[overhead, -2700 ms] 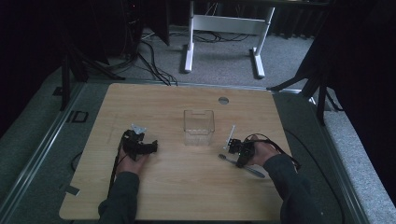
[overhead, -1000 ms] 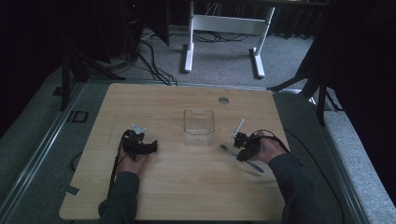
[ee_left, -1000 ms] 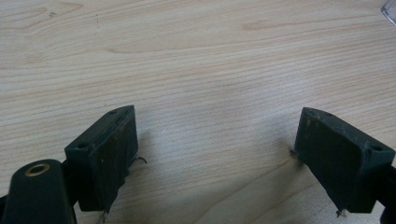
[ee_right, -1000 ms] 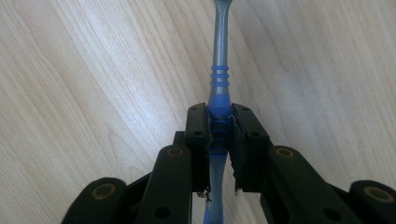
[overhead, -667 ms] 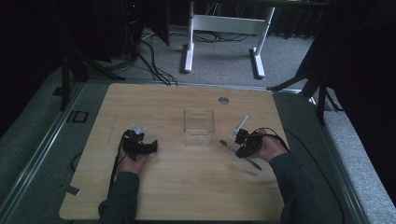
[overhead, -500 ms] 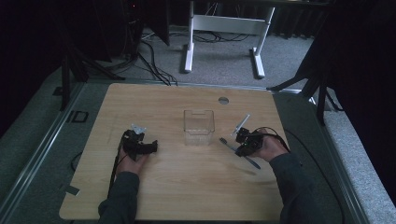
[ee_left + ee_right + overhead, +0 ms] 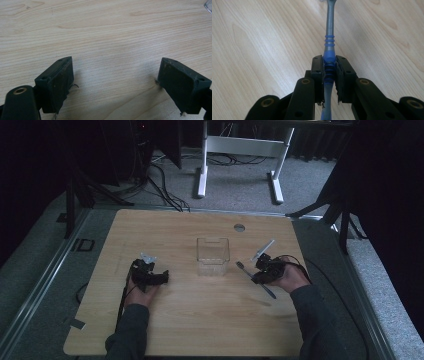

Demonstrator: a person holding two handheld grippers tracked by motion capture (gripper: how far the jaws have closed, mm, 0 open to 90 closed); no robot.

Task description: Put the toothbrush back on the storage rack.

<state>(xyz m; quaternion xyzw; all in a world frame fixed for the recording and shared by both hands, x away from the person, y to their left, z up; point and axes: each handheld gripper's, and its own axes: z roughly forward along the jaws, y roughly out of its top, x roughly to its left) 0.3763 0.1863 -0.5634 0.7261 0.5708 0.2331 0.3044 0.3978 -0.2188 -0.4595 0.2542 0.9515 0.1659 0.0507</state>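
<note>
The right gripper has its black jaws pinched tight on the grey-and-blue plastic toothbrush, gripping the ribbed blue section of the handle, with the grey neck running forward out of the jaws and the tail of the handle passing back underneath. In the high view this toothbrush sits just right of the clear square plastic container, head end pointing towards the container's near right corner, low over the light wooden table; whether it touches the wood I cannot tell. Judged step: carry the brush to the container and put it in. To do it well, keep the pinch firm since the handle is thin and round and could swivel in the pads; lift enough to clear the container's rim before moving across, then tip the head or tail down so the long brush goes in rather than bridging the walls. The container looks light, so a knock on its wall could shove it. The left gripper rests on the table well left of the container, jaws spread wide with nothing between them, bare wood under them in the left gripper view; it is free to steady the container if needed.
</note>
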